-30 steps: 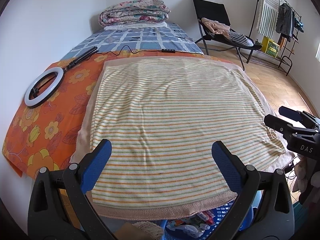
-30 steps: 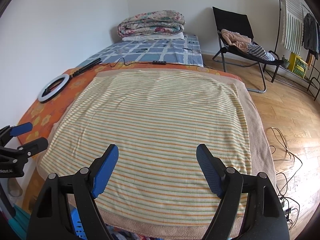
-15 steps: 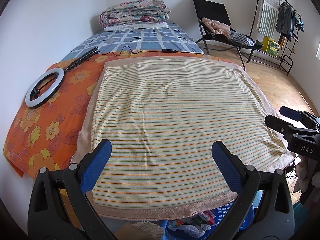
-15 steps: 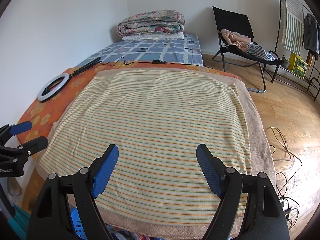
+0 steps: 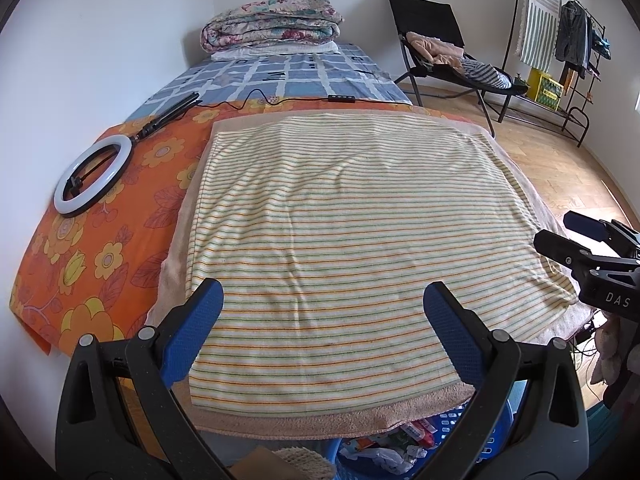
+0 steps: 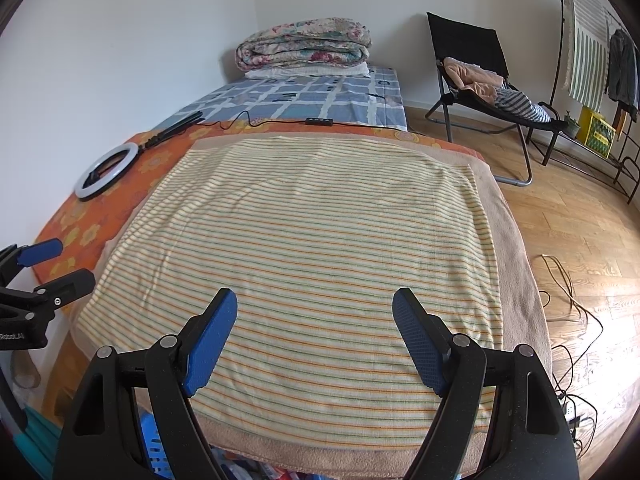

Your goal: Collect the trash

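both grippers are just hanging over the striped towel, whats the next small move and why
Probably lower the left gripper toward the blue basket under the near edge of the striped towel. Wrappers show there; none lies on the towel. Both it and the right gripper are open and empty.

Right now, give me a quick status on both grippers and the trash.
Left gripper and right gripper open, empty, above striped towel. Trash in blue basket below the bed edge. Nothing blocking.
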Tool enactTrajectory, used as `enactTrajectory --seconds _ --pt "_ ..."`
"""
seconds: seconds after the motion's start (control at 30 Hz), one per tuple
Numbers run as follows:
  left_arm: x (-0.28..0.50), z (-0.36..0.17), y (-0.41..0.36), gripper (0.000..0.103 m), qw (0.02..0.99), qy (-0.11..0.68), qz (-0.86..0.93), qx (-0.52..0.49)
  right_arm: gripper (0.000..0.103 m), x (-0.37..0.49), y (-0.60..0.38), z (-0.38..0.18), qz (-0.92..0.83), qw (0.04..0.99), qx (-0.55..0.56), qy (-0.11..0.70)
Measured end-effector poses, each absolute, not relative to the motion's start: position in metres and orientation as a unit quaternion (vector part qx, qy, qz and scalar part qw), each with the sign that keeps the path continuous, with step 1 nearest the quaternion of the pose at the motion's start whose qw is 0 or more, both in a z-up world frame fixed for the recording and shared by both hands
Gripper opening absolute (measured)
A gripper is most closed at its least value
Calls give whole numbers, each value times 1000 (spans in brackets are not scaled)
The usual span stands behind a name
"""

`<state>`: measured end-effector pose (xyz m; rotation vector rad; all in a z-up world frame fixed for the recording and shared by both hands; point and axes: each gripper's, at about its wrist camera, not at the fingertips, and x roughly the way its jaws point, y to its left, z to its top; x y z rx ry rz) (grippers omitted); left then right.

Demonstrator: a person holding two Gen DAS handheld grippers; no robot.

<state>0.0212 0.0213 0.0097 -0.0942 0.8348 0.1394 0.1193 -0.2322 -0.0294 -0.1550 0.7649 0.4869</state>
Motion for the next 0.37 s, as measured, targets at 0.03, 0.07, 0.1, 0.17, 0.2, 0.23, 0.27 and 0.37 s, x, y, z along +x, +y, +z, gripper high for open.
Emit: enactTrajectory --seconds 0.03,0.07,0.1,0.17,0.2,0.23,0.27,0.37 --pt "21 10 21 102 911 405 67 -43 80 119 -232 -30 235 896 -75 370" --pt "21 9 21 102 911 406 67 -41 80 119 -232 -30 235 895 -76 370" --pt "21 10 21 102 911 406 67 -40 80 119 -232 -31 236 895 -76 371" --pt "23 10 19 102 910 406 67 -39 80 119 -231 -31 235 895 -78 371" --pt "23 10 19 102 910 406 67 -39 80 119 -231 -31 235 895 -78 372" --pt "22 10 19 102 911 405 68 -39 80 119 -232 -31 235 894 -79 372" --pt "23 10 19 102 911 405 68 -39 80 119 -232 -32 235 894 -79 373" --pt "23 10 18 102 911 405 70 -38 80 119 -232 -31 235 894 -81 373"
